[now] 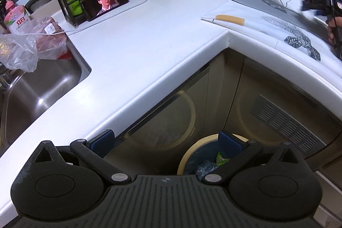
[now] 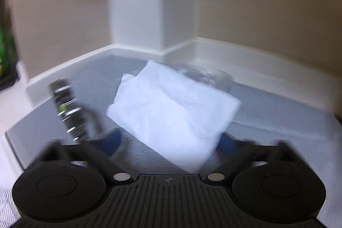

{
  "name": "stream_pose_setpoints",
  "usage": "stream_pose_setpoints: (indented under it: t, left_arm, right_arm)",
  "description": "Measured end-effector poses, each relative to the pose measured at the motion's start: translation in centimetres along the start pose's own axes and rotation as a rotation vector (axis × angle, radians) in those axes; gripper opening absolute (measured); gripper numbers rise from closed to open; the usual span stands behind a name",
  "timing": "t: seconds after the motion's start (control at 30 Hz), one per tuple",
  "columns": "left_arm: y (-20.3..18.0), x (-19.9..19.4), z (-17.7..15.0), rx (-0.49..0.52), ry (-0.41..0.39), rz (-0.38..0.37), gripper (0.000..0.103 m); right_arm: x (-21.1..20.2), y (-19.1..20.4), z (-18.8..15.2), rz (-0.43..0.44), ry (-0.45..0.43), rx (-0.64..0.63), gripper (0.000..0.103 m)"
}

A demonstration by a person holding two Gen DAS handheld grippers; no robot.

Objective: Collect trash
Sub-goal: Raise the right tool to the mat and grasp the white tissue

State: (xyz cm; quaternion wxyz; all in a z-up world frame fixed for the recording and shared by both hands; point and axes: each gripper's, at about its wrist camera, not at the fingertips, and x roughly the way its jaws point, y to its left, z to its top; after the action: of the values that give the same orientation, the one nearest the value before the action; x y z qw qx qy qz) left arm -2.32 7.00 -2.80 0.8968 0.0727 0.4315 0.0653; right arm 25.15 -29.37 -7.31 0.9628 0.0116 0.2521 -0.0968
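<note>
A: Left side first?

B: Counter (image 1: 139,52) ahead of the left claw (image 1: 166,140), wrapping round a corner. Left claw tilted steeply down off the counter's edge, level across, not rolled. Fingers spread wide, nothing between them.

A: And below?

B: Bin (image 1: 188,155) under the right finger, on the floor by the cabinet doors, partly hidden by the claw's body. Green and clear scraps already inside.

A: Right side?

B: Seen from the left claw, far off to the upper right, over the counter's other wing. Hand (image 1: 334,29) wrapped round the grip from behind.

A: From its own camera?

B: Right claw (image 2: 168,140) pointing gently down over a grey mat (image 2: 277,110). Much blur. Fingers apart, with a white tissue (image 2: 171,112) between them, reaching forward from the tips. Left pad (image 2: 111,140) clear of the tissue; right pad at its edge, contact not certain. No firm grip to be seen.

A: Smaller things?

B: Clear wrap (image 2: 205,76) just beyond the tissue, near the wall. Metal ring (image 2: 68,108) upright ahead of the left finger.
</note>
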Motion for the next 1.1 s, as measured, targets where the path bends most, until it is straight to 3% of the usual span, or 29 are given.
stream_pose_setpoints:
  t: [0.03, 0.07, 0.17, 0.27, 0.43, 0.5, 0.53, 0.57, 0.6, 0.63, 0.73, 0.97, 1.1]
  left_arm:
    - [-0.1, 0.0, 0.2, 0.003, -0.003, -0.002, 0.103]
    - [-0.3, -0.1, 0.4, 0.007, -0.008, -0.006, 0.103]
    - [-1.3, -0.4, 1.5, 0.035, -0.032, -0.019, 0.103]
    - [-2.7, -0.9, 3.1, 0.063, -0.060, -0.049, 0.103]
    - [-5.6, -2.0, 6.0, 0.093, -0.109, -0.124, 0.103]
    - [-6.8, -2.3, 6.8, 0.107, -0.129, -0.135, 0.103]
    - [-7.3, -2.4, 7.1, 0.112, -0.135, -0.140, 0.103]
    - [-7.8, -2.6, 7.3, 0.115, -0.140, -0.147, 0.103]
    - [-8.1, -2.6, 7.5, 0.116, -0.142, -0.153, 0.103]
    - [-8.4, -2.7, 7.6, 0.116, -0.141, -0.156, 0.103]
    - [-8.4, -2.9, 7.4, 0.116, -0.140, -0.155, 0.103]
    - [-6.1, -2.5, 6.3, 0.100, -0.124, -0.093, 0.103]
    - [-5.1, -1.6, 6.0, 0.070, -0.086, -0.092, 0.103]
  right_arm:
    - [-0.5, 0.3, -0.1, -0.022, -0.023, -0.021, 0.010]
    - [-1.3, 0.3, -0.3, -0.025, -0.053, -0.032, 0.003]
    - [-4.3, -1.0, -1.1, 0.027, -0.113, 0.003, 0.002]
    - [-7.3, -3.3, -2.3, 0.076, -0.100, 0.072, 0.002]
    - [-12.3, -7.2, -4.8, 0.013, -0.067, 0.157, 0.003]
    - [-13.2, -8.0, -5.3, 0.050, -0.098, 0.166, 0.008]
    - [-12.9, -7.9, -5.1, 0.083, -0.099, 0.149, 0.031]
    - [-12.2, -7.6, -4.8, 0.105, -0.091, 0.135, 0.070]
    - [-11.8, -7.2, -4.5, 0.127, -0.085, 0.122, 0.087]
    - [-11.1, -6.6, -4.3, 0.154, -0.082, 0.106, 0.096]
    - [-7.4, -4.4, -2.9, 0.203, -0.015, 0.071, 0.094]
    - [-0.4, -0.3, -1.1, 0.164, 0.130, -0.046, 0.094]
    - [0.9, 1.0, -0.4, 0.180, 0.136, -0.080, 0.094]
